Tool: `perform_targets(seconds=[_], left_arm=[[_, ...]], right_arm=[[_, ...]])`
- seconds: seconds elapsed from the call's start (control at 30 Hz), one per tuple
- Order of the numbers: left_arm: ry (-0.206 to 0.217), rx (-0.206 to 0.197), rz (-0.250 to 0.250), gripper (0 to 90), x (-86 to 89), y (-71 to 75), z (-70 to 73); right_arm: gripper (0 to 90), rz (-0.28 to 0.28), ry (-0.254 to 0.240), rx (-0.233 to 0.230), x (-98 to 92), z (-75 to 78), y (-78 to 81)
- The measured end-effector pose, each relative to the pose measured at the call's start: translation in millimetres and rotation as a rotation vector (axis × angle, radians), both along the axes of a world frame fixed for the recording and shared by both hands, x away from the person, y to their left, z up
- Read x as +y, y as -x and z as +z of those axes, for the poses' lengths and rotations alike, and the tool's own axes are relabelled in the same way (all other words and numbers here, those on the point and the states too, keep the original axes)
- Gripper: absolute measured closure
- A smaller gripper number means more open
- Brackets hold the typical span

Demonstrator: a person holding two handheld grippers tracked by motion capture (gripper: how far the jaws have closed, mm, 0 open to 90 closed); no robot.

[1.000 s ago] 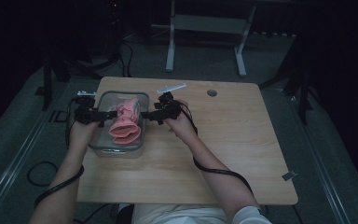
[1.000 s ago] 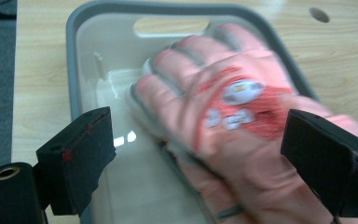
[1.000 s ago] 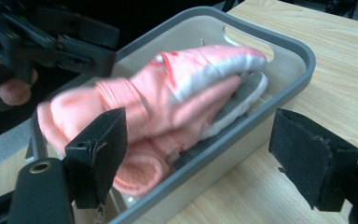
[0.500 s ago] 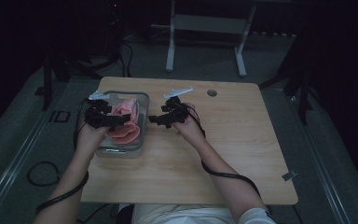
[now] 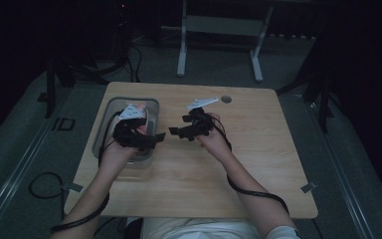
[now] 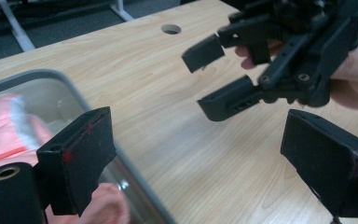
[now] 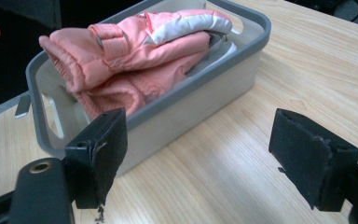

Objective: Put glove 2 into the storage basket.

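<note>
The grey bin (image 5: 110, 107) is my landmark, at the left of the wooden surface (image 5: 258, 164). The pink jacket (image 7: 140, 51) lies bundled inside it, a sleeve cuff riding up at one end. My left gripper (image 5: 154, 138) hangs at the bin's near right corner, jaws spread wide and holding nothing. My right gripper (image 5: 175, 131) sits just right of the bin, jaws equally wide and empty, facing it. I judge the placing done; next I should draw both hands clear without snagging the rim.
</note>
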State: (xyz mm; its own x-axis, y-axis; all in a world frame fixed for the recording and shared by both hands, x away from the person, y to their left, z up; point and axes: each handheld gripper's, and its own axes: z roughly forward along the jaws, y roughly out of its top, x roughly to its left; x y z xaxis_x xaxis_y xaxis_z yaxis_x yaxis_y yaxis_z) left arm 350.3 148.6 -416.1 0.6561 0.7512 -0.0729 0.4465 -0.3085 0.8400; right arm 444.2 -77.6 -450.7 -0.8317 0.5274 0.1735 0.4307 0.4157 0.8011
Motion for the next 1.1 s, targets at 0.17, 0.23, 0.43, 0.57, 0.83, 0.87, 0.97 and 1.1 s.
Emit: perform_targets(seconds=[0.17, 0.23, 0.43, 0.57, 0.83, 0.87, 0.97, 1.1], left_arm=[[-0.023, -0.006, -0.091, 9.3, -32.5, 10.6, -7.7], [-0.019, 0.002, -0.116, 9.3, -41.1, 12.8, -12.1], [-0.031, 0.015, -0.178, 9.3, -63.3, 19.2, -26.3], [-0.044, 0.02, -0.21, 9.3, -74.2, 23.1, -35.4], [-0.034, 0.034, -0.267, 9.3, -86.9, 25.4, -51.4], [-0.038, 0.041, -0.272, 9.3, -88.8, 25.3, -54.3], [-0.051, 0.049, -0.286, 9.3, -93.8, 25.4, -63.6], [-0.058, 0.056, -0.298, 9.3, -99.1, 25.8, -74.1]], right_arm=[[19.0, -0.007, 0.004, 0.002, -14.7, -7.4, 6.0], [19.0, -0.015, 0.01, 0.007, -20.3, -11.5, 7.2], [17.5, -0.023, 0.016, 0.0, -36.8, -27.6, 12.0], [17.2, -0.017, 0.025, -0.004, -46.5, -36.7, 15.8], [17.3, -0.023, 0.047, 0.002, -59.4, -49.4, 22.9], [17.3, -0.021, 0.051, 0.001, -60.2, -51.1, 24.0], [17.3, -0.021, 0.057, 0.003, -62.0, -56.0, 27.1], [17.3, -0.026, 0.063, 0.004, -65.4, -61.7, 29.1]])
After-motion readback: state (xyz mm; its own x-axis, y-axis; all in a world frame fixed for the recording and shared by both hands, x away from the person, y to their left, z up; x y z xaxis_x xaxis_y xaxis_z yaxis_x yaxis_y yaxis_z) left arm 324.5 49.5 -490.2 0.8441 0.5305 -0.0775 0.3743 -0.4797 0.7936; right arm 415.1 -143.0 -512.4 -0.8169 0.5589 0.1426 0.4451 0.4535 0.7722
